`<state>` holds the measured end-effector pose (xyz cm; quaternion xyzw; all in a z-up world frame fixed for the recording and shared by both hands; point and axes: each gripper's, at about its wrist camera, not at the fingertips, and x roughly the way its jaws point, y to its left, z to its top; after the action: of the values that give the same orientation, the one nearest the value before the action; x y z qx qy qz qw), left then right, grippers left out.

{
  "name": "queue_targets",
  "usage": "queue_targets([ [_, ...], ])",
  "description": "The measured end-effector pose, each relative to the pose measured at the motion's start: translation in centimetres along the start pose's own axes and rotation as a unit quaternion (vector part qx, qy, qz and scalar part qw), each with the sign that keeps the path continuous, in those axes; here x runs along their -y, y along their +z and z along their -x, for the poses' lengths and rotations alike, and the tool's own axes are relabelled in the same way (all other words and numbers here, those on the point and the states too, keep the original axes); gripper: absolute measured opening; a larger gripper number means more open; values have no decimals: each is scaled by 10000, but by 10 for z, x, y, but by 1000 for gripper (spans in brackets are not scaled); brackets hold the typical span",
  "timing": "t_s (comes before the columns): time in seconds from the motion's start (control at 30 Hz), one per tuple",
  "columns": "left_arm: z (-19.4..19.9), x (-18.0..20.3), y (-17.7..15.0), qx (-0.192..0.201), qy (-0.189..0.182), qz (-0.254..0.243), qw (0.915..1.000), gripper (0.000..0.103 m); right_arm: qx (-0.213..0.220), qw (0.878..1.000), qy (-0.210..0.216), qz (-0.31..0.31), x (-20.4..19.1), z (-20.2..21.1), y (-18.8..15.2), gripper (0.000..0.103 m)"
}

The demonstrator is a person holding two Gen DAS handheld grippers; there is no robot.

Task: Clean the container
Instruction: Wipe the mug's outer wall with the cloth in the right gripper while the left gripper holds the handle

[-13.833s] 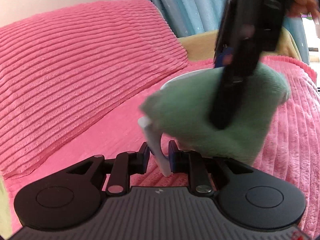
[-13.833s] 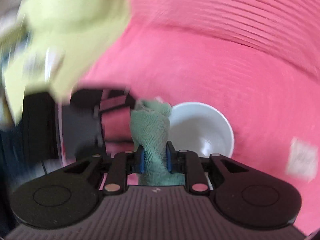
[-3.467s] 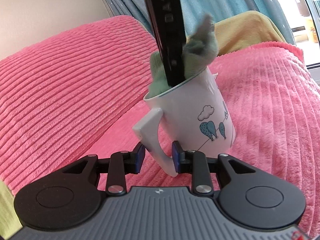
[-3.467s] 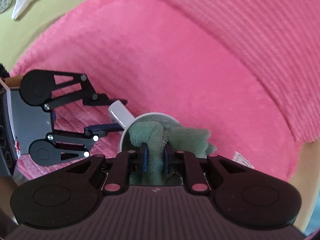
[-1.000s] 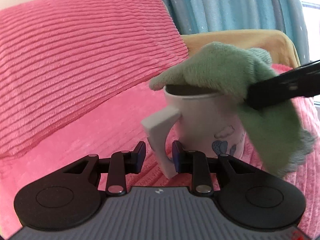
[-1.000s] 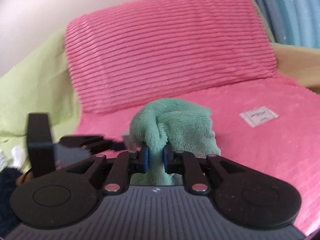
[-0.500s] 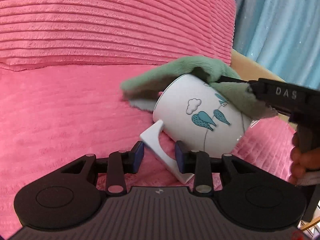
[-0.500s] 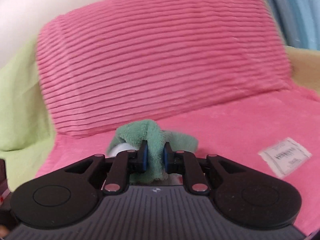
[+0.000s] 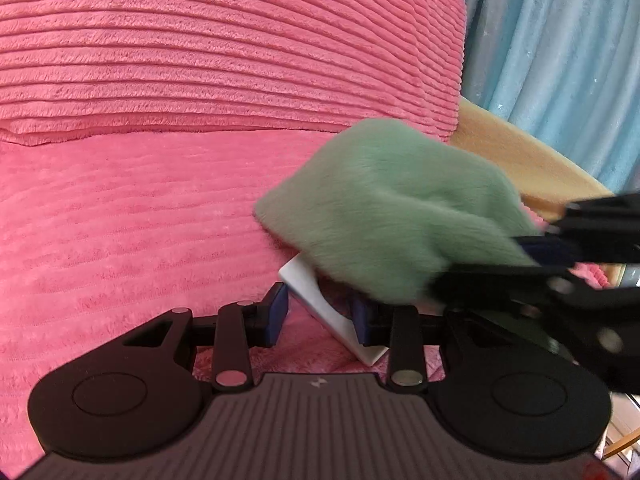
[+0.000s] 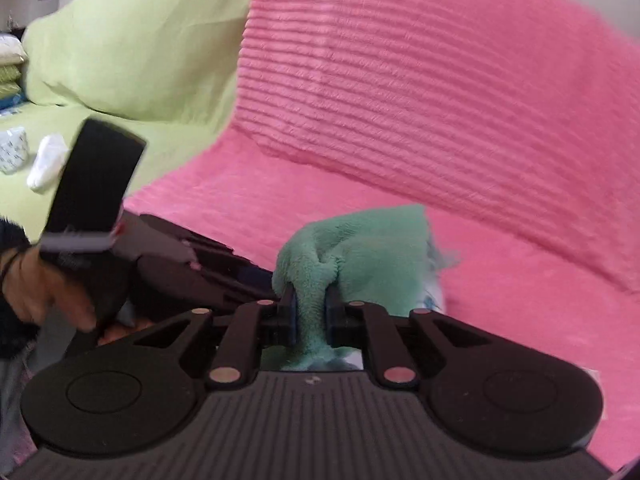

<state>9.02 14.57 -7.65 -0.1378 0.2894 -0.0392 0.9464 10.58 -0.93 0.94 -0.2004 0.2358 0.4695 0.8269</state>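
Gripping the white mug handle between its fingers over the pink sofa seat, the left gripper steadies it while the right gripper, clamped on the green cloth, drapes it over the mug.

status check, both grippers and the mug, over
Left gripper shut on mug handle. Right gripper shut on green cloth, draped over the mug. Mug body mostly hidden. Nothing in the way.

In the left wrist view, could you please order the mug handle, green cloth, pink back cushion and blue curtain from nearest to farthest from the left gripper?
1. mug handle, between the left gripper fingers.
2. green cloth, just beyond, right.
3. pink back cushion, behind.
4. blue curtain, far right.
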Motion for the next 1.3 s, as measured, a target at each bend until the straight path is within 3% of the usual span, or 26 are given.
queue_targets([
  [0.13,0,0,-1,21,-14,-10,10000,40,9,9995,304,-86,20,-23,15,6],
  [0.23,0,0,-1,45,-16,-5,10000,42,381,9942,503,-875,45,-32,13,6],
  [0.33,-1,0,-1,59,-20,15,10000,43,830,9800,602,-1708,67,-35,5,5],
  [0.57,-2,2,-2,43,36,-22,10000,44,529,9666,-84,-2507,92,-28,-27,9],
  [0.83,-2,1,-3,44,79,-49,9999,44,181,9418,-894,-3235,113,-16,-63,12],
  [0.9,-2,0,-3,43,82,-51,9999,44,494,9440,-912,-3132,101,3,-61,11],
  [1.0,-2,0,-3,40,95,-53,9999,44,1086,9625,-628,-2405,63,35,-46,12],
  [1.07,-2,0,-3,43,101,-60,9999,44,1261,9743,-250,-1851,34,47,-41,11],
  [1.13,-1,1,-3,45,109,-71,9999,44,1098,9857,-50,-1274,8,43,-36,11],
  [1.23,-2,0,-4,45,116,-63,9999,43,671,9963,-289,-455,-16,21,-32,10],
  [1.3,-1,-1,-3,55,91,-28,9999,43,618,9970,-394,-237,-17,15,-30,7],
])
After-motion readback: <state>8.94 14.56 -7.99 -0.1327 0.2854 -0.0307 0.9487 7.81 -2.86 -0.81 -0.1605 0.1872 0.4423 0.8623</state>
